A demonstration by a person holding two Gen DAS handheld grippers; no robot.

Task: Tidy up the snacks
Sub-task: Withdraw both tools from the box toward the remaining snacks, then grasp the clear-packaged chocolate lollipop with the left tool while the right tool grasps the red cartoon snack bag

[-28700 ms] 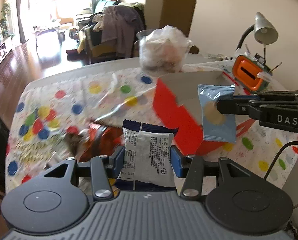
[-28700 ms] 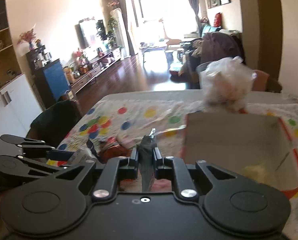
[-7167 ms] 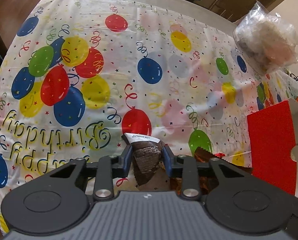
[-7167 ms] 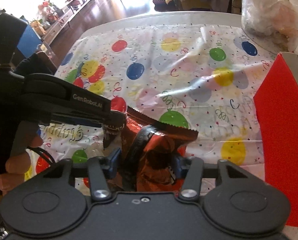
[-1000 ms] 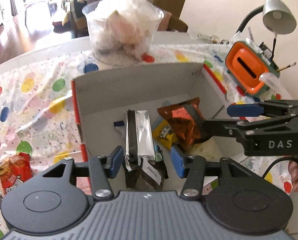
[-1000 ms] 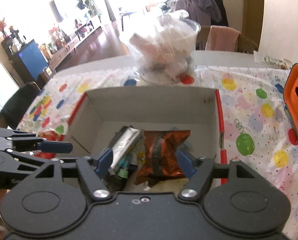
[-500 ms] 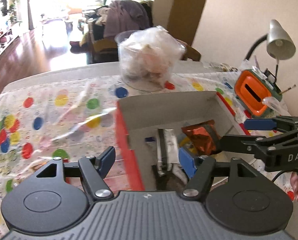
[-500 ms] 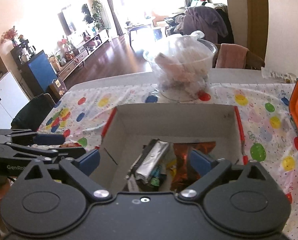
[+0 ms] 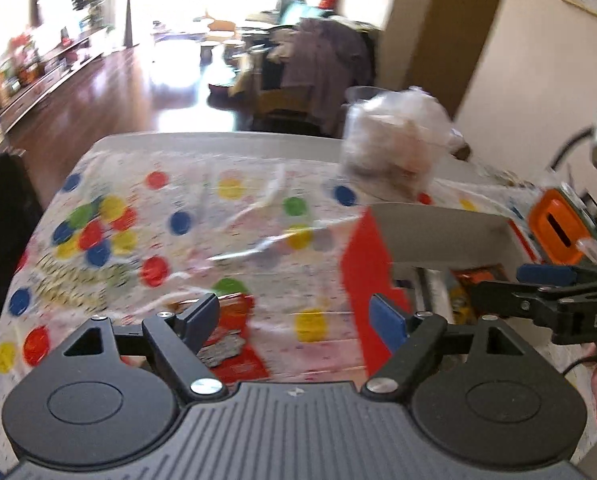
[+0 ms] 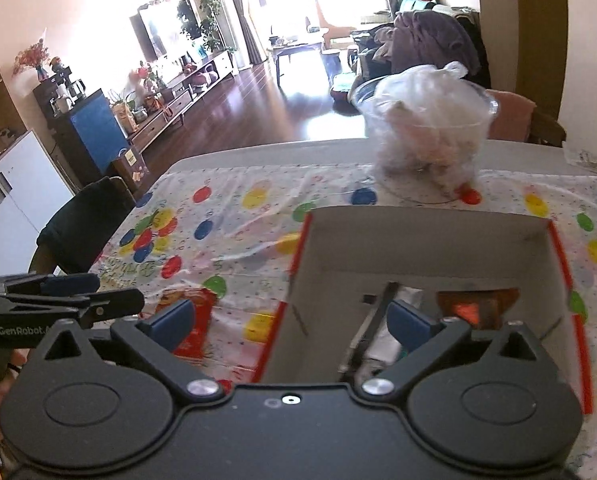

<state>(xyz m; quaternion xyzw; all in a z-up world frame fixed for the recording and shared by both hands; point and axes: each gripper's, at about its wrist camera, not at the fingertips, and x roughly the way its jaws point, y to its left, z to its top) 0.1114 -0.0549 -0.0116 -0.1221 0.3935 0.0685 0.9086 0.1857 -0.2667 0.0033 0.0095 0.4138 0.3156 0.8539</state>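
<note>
From the left wrist, the left gripper (image 9: 294,314) is opening with nothing between its jaws, above a red snack packet (image 9: 234,344) lying on the balloon-print desk (image 9: 202,216) just left of the red-sided box (image 9: 368,256). From the right wrist, the right gripper (image 10: 288,322) is opening too, spread wide and empty over the box's (image 10: 426,240) near left wall; a silver packet (image 10: 372,332) and an orange packet (image 10: 474,306) lie inside.

We read white letters "D A" on the black body of the right gripper (image 9: 546,276) at three o'clock in the left wrist view. We read "GenRobot.A" on the black left gripper (image 10: 74,292) at nine o'clock in the right wrist view. Lettering on the balloon-print tablecloth (image 10: 234,216) is too blurred to read.
</note>
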